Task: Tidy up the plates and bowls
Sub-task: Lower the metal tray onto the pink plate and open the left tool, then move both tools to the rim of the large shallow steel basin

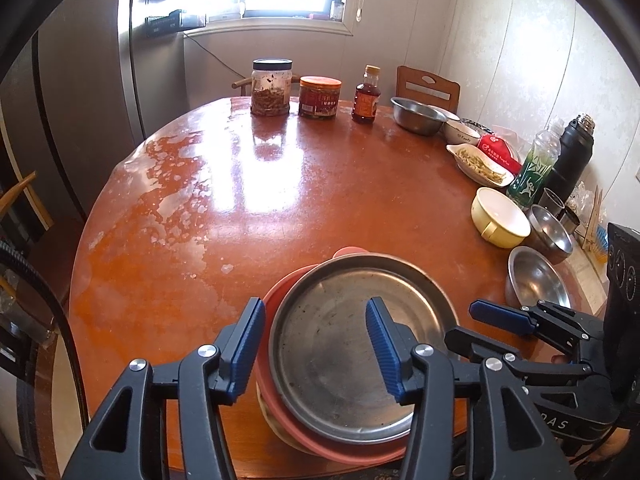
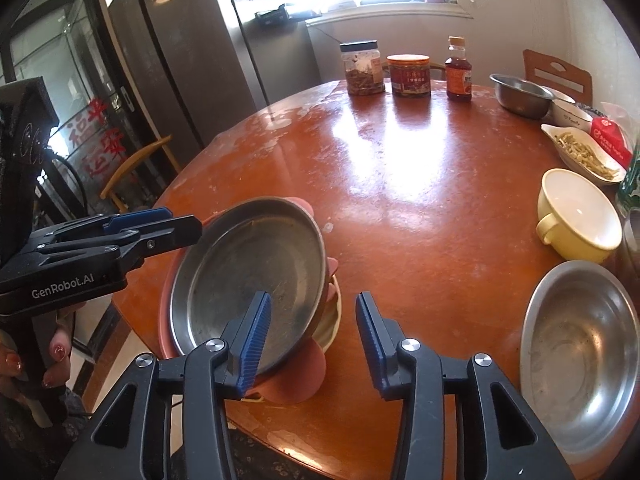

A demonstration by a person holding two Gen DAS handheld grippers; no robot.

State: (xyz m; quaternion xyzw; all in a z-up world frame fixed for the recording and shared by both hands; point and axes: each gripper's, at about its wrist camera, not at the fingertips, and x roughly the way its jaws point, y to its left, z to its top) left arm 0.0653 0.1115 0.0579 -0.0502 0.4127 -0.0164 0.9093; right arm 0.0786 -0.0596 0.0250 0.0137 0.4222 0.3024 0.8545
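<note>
**Steel plate stacked, both grippers spread**

The left gripper (image 1: pixel 316 350) is held spread over the steel plate's (image 1: pixel 344 344) left rim, its pads clear of the metal; the right gripper (image 2: pixel 314 336) is spread at the plate's right edge, gripping nothing. The plate is seated on a pink plate (image 2: pixel 288 388) at the table's (image 1: pixel 320 200) near edge. Right of it a steel bowl (image 2: pixel 580 360) and a yellow cup (image 2: pixel 576 216) are found; jars (image 1: pixel 271 88) are ranged beyond.

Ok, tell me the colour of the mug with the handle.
Pale yellow outside, white inside; the mug shows best in the right wrist view.
</note>
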